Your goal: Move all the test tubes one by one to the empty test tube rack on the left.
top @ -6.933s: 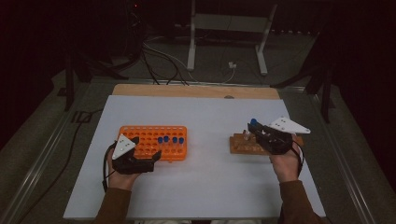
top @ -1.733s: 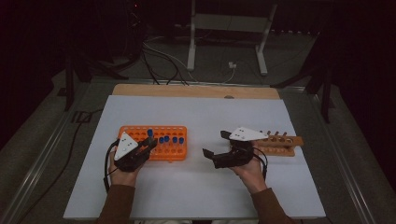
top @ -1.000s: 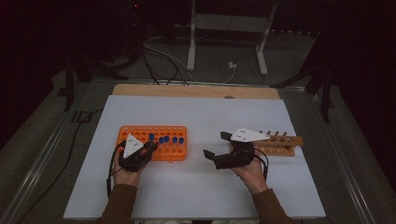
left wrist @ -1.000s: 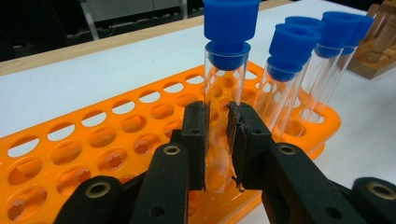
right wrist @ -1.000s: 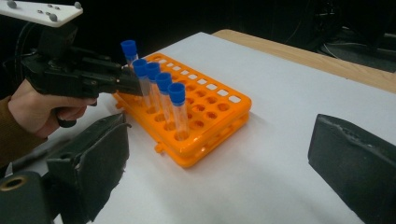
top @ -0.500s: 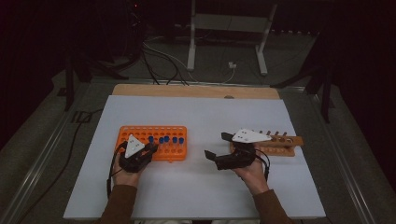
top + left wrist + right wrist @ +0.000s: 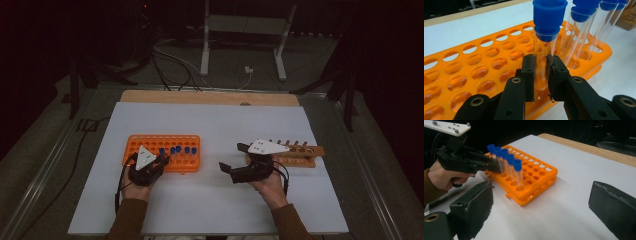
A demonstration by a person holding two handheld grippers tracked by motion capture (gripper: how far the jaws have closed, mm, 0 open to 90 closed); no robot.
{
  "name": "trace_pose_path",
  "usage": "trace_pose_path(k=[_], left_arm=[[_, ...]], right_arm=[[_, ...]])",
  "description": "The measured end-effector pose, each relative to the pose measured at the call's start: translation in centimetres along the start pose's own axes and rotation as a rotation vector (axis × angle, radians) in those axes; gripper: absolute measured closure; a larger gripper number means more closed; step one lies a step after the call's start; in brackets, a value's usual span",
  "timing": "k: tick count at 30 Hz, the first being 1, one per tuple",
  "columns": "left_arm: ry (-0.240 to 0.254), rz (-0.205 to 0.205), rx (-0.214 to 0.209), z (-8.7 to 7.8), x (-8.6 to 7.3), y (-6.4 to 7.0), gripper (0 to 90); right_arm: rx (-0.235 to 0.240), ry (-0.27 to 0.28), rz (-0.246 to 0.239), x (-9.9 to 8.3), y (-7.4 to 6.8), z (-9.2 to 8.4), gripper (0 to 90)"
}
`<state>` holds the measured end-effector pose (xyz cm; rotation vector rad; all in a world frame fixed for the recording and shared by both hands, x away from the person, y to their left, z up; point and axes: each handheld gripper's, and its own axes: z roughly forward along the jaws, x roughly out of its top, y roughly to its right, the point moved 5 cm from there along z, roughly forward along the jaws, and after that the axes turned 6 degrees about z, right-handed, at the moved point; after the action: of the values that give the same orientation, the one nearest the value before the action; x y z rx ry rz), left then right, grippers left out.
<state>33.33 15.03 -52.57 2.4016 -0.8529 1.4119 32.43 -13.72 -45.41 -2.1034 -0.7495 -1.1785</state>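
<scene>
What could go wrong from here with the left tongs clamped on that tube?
1. The left tongs pinch the clear, blue-capped tube low on its wall; the smooth wall could slip or crack.
2. The neighbouring tubes stand close beside it, so a tilted lift may knock them.
3. The orange rack looks light and may rise with the tube. The right tongs hang open, away from it, not bracing it.

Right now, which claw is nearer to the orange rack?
Left. The left claw is shut on a blue-capped tube standing in the orange rack; the right claw hangs open, apart, to its right.
</scene>
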Motion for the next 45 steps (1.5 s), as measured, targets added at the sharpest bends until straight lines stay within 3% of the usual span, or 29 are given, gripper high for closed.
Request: trace_pose_path(k=[12, 19, 28, 36, 45], left_arm=[[0.0, -0.028, -0.008, -0.1, 0.0, -0.2, 77.1], [0.059, -0.071, -0.008, -1.2, 0.5, -0.8, 47.3], [0.123, -0.112, 0.024, -3.3, 1.4, -1.7, 17.6], [0.116, -0.091, 0.033, -4.9, 1.7, -2.1, 1.5], [0.114, -0.055, 0.052, -6.6, 1.6, -2.3, 0.5]], right_arm=[[-0.007, -0.007, 0.006, -0.3, 0.3, 0.2, 5.8], [-0.013, 0.001, 0.01, -0.5, 0.7, -0.1, 5.7], [-0.038, 0.011, 0.024, -0.8, 1.7, -0.7, 5.7], [-0.077, 0.025, 0.02, -1.2, 2.8, -1.8, 5.7], [-0.113, 0.054, 0.029, -1.8, 4.1, -3.5, 5.6]])
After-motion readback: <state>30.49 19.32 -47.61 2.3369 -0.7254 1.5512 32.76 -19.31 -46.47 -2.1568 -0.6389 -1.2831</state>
